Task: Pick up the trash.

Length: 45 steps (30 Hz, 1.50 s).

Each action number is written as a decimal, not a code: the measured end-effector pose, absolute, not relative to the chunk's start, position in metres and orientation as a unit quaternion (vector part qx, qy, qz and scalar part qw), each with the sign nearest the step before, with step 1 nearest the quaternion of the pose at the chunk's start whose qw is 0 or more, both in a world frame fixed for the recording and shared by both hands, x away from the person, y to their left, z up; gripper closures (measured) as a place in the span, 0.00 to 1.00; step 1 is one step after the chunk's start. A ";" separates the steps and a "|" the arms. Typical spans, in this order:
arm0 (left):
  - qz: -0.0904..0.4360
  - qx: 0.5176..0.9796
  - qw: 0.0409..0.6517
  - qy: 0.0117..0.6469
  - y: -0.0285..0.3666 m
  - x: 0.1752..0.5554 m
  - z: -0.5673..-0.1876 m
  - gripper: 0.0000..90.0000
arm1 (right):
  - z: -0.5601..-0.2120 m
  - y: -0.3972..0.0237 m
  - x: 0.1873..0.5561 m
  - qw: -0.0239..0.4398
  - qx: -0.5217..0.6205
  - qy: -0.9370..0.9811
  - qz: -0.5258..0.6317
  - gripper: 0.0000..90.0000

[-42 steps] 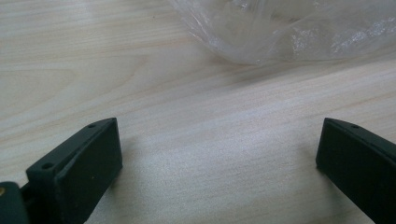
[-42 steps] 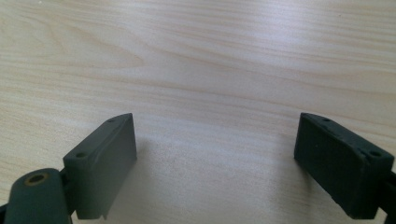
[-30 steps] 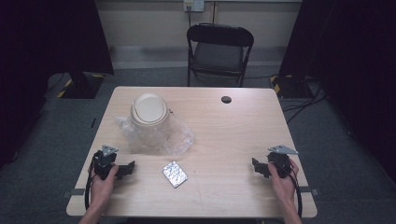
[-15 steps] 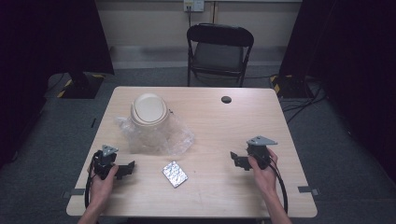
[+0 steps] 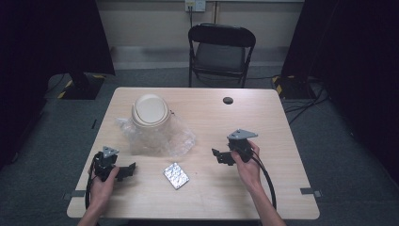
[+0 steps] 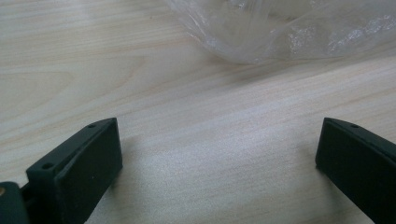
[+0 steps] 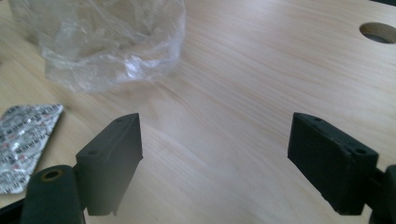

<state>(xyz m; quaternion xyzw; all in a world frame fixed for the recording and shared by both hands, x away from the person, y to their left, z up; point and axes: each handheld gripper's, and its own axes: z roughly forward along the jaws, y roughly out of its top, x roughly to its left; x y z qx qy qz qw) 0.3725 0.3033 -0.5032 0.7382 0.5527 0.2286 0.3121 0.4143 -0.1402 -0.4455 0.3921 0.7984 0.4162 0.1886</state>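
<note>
A silver blister pack [image 5: 176, 175] lies flat on the wooden table [image 5: 263, 122], near its front edge. Behind it, a crumpled clear plastic bag [image 5: 160, 139] has a cream round lidded container [image 5: 149, 110] at its far end. My left gripper [image 5: 126, 170] rests open at the front left, aimed at the pack, with only bare wood between its jaws [image 6: 217, 154]. My right gripper [image 5: 217, 156] hovers open right of the pack, pointing left. Its jaws have just closed a little with nothing between them [image 7: 215, 158]. The pack [image 7: 25, 135] and the bag [image 7: 107, 42] lie ahead of it.
A round cable hole [image 5: 228, 100] sits in the table's far right part. A black folding chair [image 5: 221, 47] stands behind the table. Bare wood stretches across the right half, and the bag's edge [image 6: 289, 28] lies just ahead of the left gripper.
The right hand has carried its gripper from the table's right front edge leftward and a little up, toward the middle. The left hand, pack, bag and container have stayed put.
</note>
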 end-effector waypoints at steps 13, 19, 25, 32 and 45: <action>0.229 0.738 0.312 0.553 0.303 0.373 -0.503 0.00 | -0.428 -0.098 0.433 0.172 0.366 0.808 0.429 0.20; 0.229 0.738 0.312 0.553 0.303 0.372 -0.503 0.00 | -0.420 -0.073 0.440 0.165 0.349 0.814 0.434 0.20; 0.229 0.739 0.312 0.552 0.303 0.372 -0.503 0.00 | -0.412 -0.050 0.447 0.156 0.324 0.821 0.443 0.18; 0.229 0.739 0.312 0.552 0.303 0.372 -0.503 0.00 | -0.401 -0.028 0.464 0.154 0.313 0.821 0.451 0.18; 0.228 0.740 0.312 0.551 0.304 0.372 -0.503 0.00 | -0.386 0.011 0.492 0.143 0.309 0.819 0.462 0.18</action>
